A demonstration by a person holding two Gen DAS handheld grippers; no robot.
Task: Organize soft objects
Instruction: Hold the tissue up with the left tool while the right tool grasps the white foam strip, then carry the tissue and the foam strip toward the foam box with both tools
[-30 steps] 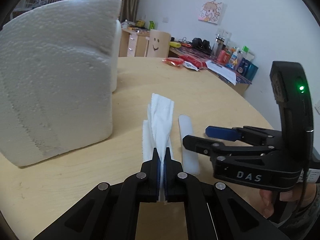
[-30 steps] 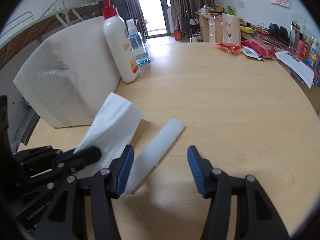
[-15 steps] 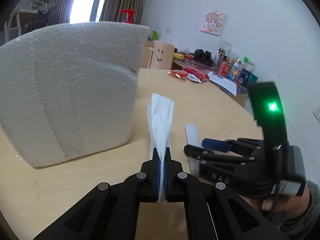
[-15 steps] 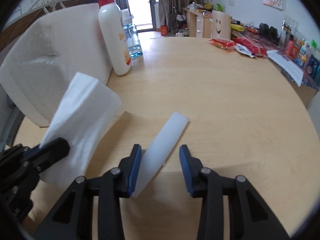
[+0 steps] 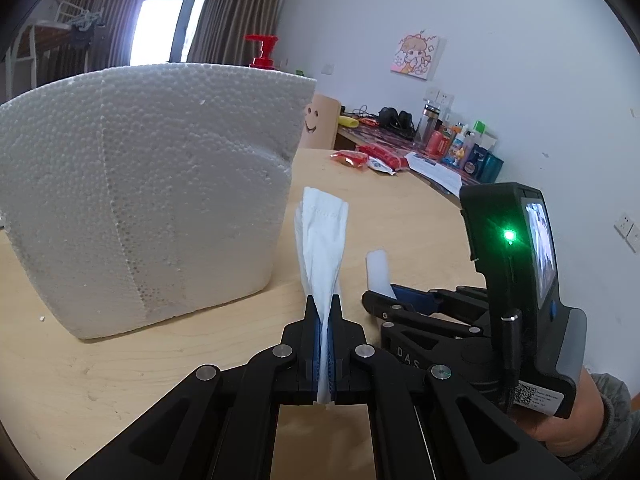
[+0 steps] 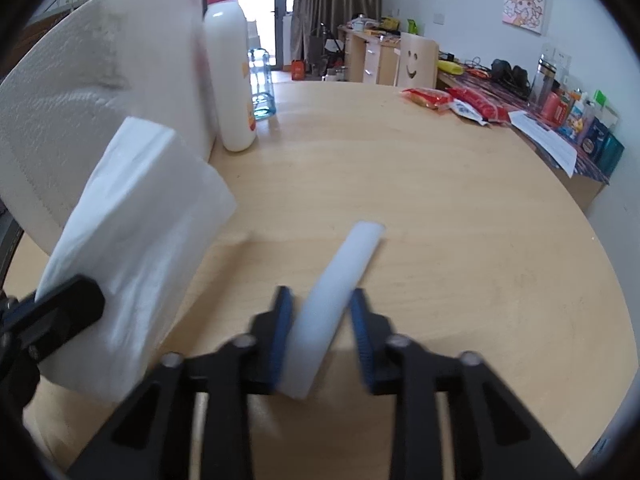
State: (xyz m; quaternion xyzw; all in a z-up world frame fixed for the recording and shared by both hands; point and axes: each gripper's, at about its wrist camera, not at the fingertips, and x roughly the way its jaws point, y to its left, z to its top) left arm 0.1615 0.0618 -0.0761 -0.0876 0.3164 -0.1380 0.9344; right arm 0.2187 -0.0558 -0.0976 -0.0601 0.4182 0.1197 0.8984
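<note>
Left gripper (image 5: pixel 325 308) clamped on tissue (image 5: pixel 322 240), held above table (image 6: pixel 460 240) beside foam block (image 5: pixel 140 200). Right gripper (image 6: pixel 320 320) jaws just been closing around foam strip (image 6: pixel 340 280), left pad touching, right pad barely apart; strip lies on table, right of block.

Foam block (image 5: pixel 148 200) stands on table (image 6: pixel 460 240), left. Pump bottle (image 6: pixel 232 80) just behind it. Tissue (image 5: pixel 322 248) right of block; foam strip (image 6: pixel 340 280) right of tissue. Snack packets (image 6: pixel 452 102) at far edge.
</note>
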